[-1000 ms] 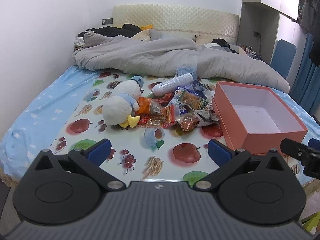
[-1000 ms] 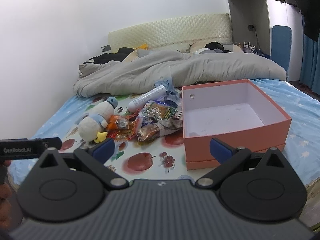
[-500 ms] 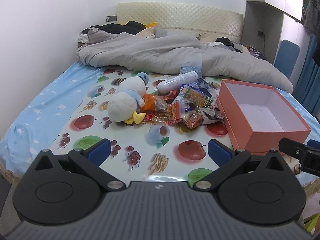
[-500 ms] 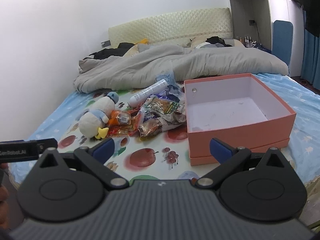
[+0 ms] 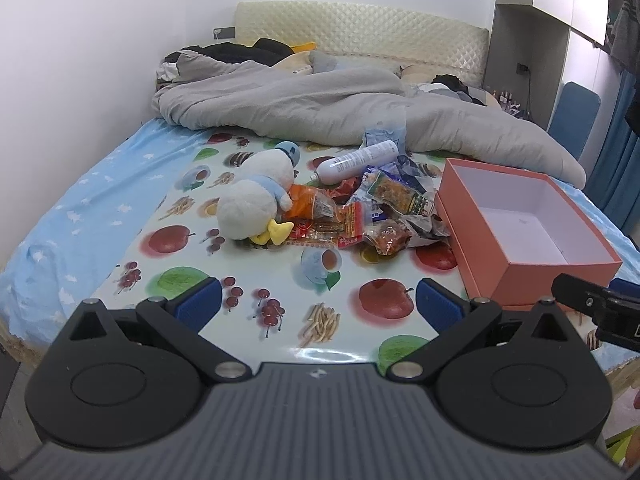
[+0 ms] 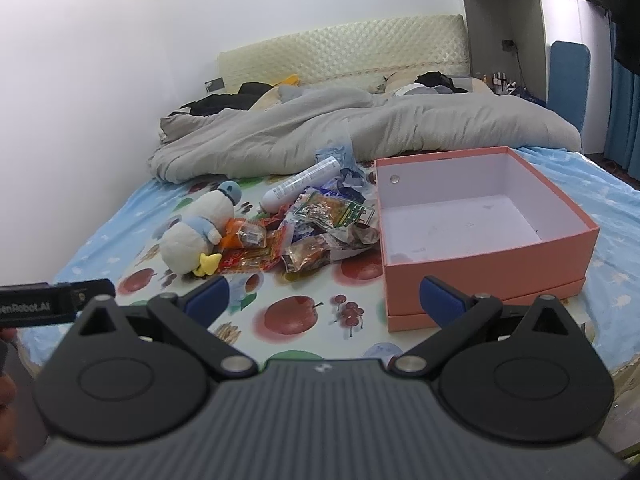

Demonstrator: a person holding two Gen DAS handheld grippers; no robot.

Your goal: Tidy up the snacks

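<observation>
A heap of snack packets (image 5: 360,216) (image 6: 312,232) lies on the fruit-print mat (image 5: 280,280) in the middle of the bed. To its right stands an open pink box (image 5: 520,232) (image 6: 472,232) with nothing inside. My left gripper (image 5: 318,304) hangs open over the mat's near edge, well short of the heap. Further right, my right gripper (image 6: 324,296) is open too, near the front left corner of the box. Both hold nothing.
A white duck plush (image 5: 256,204) (image 6: 196,232) lies left of the packets, and a white bottle (image 5: 356,160) (image 6: 300,184) behind them. A grey duvet (image 5: 340,108) covers the far half of the bed. A wall runs along the left; a blue chair (image 5: 572,116) stands far right.
Both grippers have moved forward a little toward the bed, so the snacks and the box look slightly larger and lower. Nothing on the bed has moved.
</observation>
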